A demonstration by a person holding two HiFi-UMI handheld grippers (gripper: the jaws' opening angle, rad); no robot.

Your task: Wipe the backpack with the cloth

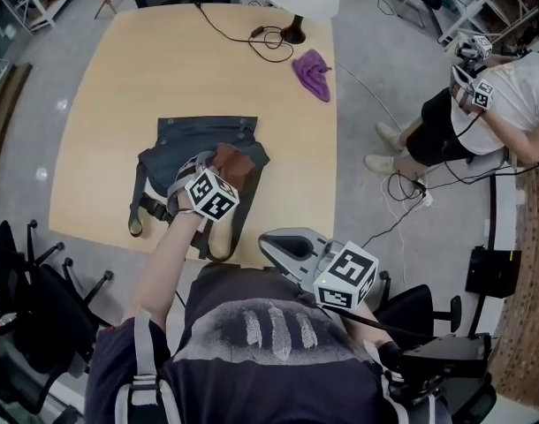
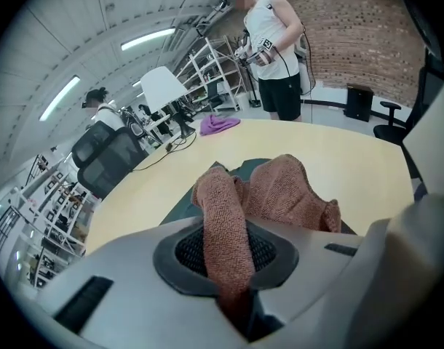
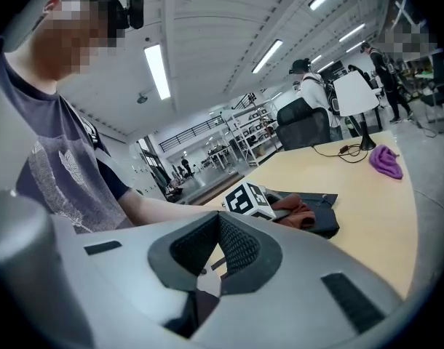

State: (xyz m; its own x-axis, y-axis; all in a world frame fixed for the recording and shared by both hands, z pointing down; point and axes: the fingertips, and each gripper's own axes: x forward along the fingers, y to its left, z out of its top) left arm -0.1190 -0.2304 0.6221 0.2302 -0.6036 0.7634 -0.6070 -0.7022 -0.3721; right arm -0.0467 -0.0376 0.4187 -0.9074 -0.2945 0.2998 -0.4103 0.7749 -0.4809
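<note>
1. The left tongs point(image 1: 209, 162) are clamped on a brown cloth point(image 1: 236, 161). 1 fold runs down between the pads and the rest bunches out ahead of the tips. Judgement: the short grip leaves a loose wad free to drag over fabric.
2. That loose wad rests on the right side of the backpack point(image 1: 194, 144). Contact looks made, so I judge the wiping step to be in hand.
3. The backpack lies flat on the worktop point(image 1: 119, 78), close to the near edge, with its straps trailing toward the person. Lying flat gives a broad face to wipe. Nothing pins it down, so a firm stroke may slide it.
4. The right tongs point(image 1: 274, 244) stand slightly apart with nothing between them. They are held low by the worktop's near edge, in front of the person's chest. Judgement: idle, and well placed to steady the bag if it shifts.
5. Relative position: the backpack sits directly under and ahead of the left tongs. From the right tongs it lies ahead and to the left, near but not touching.
6. A purple rag point(image 1: 314, 71) lies at the far right of the worktop, well apart from both tongs and not in use.
</note>
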